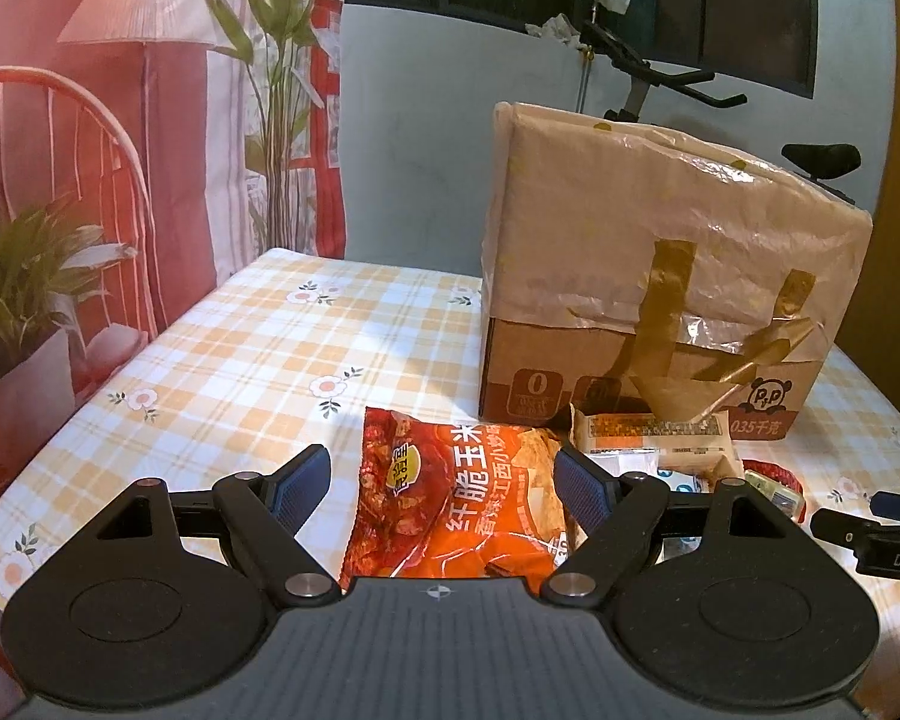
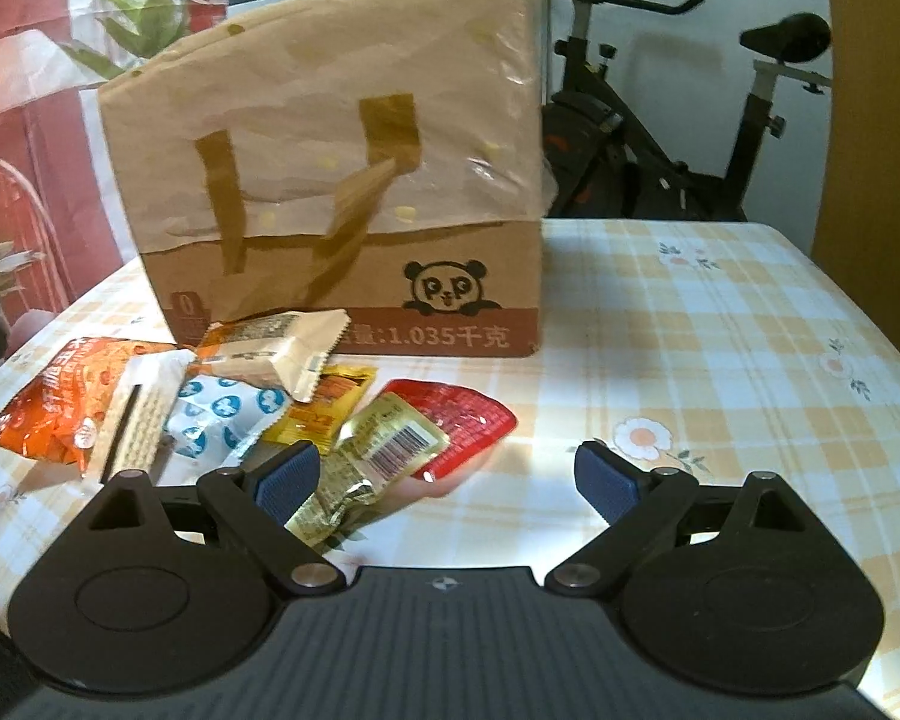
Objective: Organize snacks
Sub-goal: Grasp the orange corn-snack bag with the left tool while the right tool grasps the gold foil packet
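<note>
In front of the cardboard box (image 2: 342, 180) lie perhaps 6 snack packets (image 2: 252, 402) (overlapping, hard to count). Left gripper (image 1: 444, 480) is spread around the orange chip bag (image 1: 456, 504); right gripper (image 2: 447, 477) gapes, empty.

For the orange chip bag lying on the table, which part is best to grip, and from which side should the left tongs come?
Probably the near end of the orange chip bag. It lies flat on the tablecloth, lengthwise toward the camera, already between the open left tongs. Coming from the near side, angled down, avoids the cardboard box behind and the packets piled at its right. The puffy middle could slip.
</note>
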Available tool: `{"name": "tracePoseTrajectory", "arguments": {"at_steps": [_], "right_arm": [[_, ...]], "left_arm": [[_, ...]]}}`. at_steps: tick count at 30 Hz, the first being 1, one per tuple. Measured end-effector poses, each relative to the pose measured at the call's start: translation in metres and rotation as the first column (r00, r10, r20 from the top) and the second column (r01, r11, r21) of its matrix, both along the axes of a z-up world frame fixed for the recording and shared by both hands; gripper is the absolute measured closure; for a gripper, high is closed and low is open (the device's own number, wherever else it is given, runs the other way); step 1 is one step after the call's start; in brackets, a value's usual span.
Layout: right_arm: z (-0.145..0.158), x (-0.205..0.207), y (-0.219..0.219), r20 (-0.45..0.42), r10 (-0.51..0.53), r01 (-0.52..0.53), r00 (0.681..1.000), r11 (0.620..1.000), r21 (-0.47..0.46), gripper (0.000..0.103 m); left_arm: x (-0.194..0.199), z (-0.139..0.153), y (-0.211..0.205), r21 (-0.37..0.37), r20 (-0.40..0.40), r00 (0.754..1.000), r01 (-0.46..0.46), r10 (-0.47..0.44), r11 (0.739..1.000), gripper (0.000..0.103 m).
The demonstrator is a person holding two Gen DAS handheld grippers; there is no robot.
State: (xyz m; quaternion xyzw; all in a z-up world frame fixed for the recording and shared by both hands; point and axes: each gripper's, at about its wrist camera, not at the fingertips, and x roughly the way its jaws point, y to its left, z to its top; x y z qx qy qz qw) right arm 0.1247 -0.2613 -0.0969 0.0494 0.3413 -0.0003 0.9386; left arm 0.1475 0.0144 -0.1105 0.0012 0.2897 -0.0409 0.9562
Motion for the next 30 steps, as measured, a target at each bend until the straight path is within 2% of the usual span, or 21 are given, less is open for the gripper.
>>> {"name": "tracePoseTrajectory", "arguments": {"at_steps": [8, 17, 24, 28, 30], "right_arm": [[-0.003, 0.004, 0.006, -0.019, 0.023, -0.024, 1.0, 1.0, -0.016, 0.009], [-0.01, 0.019, 0.027, -0.071, 0.131, -0.133, 0.989, 0.991, -0.033, 0.012], [-0.013, 0.032, 0.041, -0.144, 0.172, -0.169, 0.975, 0.985, 0.03, 0.019], [-0.013, 0.03, 0.042, -0.154, 0.18, -0.168, 0.971, 0.981, 0.093, 0.019], [-0.014, 0.031, 0.043, -0.16, 0.185, -0.172, 0.97, 0.981, 0.09, 0.023]], "left_arm": [[0.003, -0.005, 0.002, -0.013, -0.023, 1.0, -0.01, 0.01, 1.0, 0.02], [0.005, -0.009, 0.003, -0.021, -0.042, 0.999, -0.008, 0.008, 1.0, 0.02], [0.006, -0.011, 0.005, -0.024, -0.048, 0.999, -0.01, 0.008, 1.0, 0.02], [0.007, -0.013, 0.004, -0.029, -0.056, 0.998, -0.007, 0.005, 1.0, 0.02], [0.007, -0.014, 0.003, -0.03, -0.059, 0.998, -0.002, 0.0, 1.0, 0.02]]}}
